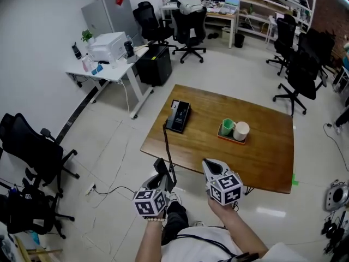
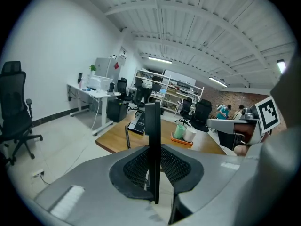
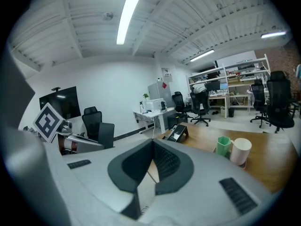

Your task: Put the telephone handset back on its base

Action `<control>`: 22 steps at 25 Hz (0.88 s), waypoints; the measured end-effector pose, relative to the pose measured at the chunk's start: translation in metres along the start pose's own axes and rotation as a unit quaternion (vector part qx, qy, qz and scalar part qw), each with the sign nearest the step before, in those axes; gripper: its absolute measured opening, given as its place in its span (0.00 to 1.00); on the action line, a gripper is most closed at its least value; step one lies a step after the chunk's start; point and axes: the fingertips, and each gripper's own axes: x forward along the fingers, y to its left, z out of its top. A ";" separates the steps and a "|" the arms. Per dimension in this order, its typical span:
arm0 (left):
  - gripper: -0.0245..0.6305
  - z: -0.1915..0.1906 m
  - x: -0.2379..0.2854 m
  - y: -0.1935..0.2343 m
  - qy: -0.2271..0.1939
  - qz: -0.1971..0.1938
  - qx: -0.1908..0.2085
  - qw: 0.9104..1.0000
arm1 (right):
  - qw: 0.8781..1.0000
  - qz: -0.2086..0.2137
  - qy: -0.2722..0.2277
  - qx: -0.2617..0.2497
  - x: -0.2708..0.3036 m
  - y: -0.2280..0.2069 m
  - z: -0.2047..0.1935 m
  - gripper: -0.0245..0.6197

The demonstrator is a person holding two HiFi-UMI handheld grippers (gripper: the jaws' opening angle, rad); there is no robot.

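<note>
A: Which way is the base from the handset?
B: Ahead on the table, well apart, with its long axis running away from the person. The left gripper is the nearer one; its jaws are partly closed, clamping the handset upright and edge-on.
A: And the right gripper?
B: Its jaws are together and it holds nothing.
</note>
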 end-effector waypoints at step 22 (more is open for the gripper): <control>0.14 0.066 0.129 0.097 0.124 -0.149 0.019 0.981 | 0.998 -0.059 0.027 0.016 0.158 -0.031 0.056 0.04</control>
